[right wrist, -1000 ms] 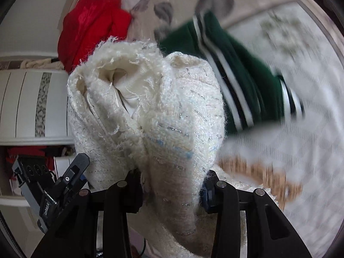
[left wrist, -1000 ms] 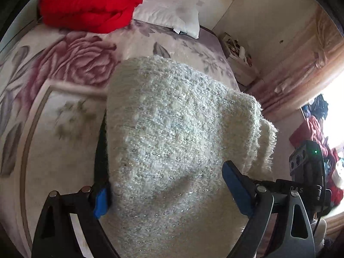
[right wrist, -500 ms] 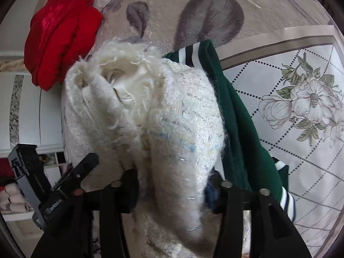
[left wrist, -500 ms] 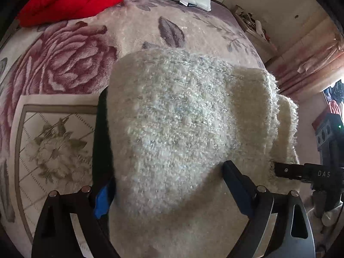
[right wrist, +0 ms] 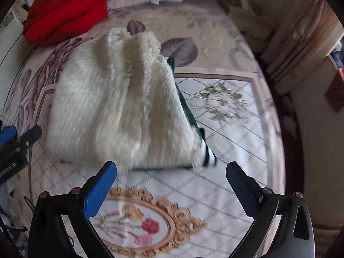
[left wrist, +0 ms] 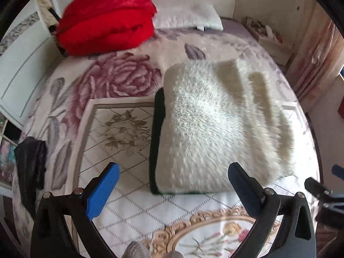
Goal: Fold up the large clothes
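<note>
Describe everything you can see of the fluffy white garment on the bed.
The white garment is a cream, shaggy knit with a fringed far edge, folded into a thick, rough rectangle. It lies flat on the floral bedspread, on top of a dark green garment whose white-striped cuff pokes out at its near right corner. Neither gripper touches it: the left gripper and right gripper are both opening, nothing between their jaws.
</note>
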A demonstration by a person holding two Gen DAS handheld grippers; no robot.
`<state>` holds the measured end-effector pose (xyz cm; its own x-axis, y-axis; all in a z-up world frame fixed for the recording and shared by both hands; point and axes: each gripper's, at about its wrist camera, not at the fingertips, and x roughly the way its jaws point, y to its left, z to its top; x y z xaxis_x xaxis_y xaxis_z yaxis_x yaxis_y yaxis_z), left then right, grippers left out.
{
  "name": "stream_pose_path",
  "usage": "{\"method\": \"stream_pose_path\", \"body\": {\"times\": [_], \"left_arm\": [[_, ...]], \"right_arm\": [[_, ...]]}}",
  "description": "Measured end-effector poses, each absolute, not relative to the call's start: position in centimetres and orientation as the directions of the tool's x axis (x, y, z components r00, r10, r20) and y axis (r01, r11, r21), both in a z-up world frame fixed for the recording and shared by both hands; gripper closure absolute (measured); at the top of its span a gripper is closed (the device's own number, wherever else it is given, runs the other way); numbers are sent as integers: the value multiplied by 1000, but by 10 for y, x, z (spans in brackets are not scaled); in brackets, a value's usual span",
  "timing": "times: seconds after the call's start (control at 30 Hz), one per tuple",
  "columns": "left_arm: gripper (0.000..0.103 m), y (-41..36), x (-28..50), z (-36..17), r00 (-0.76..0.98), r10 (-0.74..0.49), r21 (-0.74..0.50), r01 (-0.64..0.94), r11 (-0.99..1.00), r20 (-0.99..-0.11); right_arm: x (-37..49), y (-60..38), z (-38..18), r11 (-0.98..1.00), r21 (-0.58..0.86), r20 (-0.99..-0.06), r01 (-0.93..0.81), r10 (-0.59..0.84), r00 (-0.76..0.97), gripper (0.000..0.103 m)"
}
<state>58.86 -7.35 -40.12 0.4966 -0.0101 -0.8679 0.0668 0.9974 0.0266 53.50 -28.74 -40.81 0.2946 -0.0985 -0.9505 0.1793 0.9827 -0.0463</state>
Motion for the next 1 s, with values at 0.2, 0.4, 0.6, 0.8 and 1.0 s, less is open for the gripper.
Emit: {"method": "stream_pose_path", "body": {"times": [0.2,0.4,0.6,0.8,1.0], "left_arm": [[0,-82,523,-325,569,-13,41,81,996,-822],[0,-83,452,-244,620,-50,19,104,994,-783],[0,-75,375,-167,669,-52,4,83,997,-742],[0,-71,302,-104,714,-40,18,74,997,-699],[0,-65,249,-65,732,-43,6,64,998,-680]], "right_arm": [[468,-276,-341,969,-84,-921,234,-165,352,0],[399,-266,-249,952,-131,-866,278,-246,434,0],[316,-250,-144,949,-152,-818,278,-278,503,0],[235,-238,-51,951,-132,-773,281,-276,571,0],[164,-226,22,953,-90,-721,289,-263,641,0]]}}
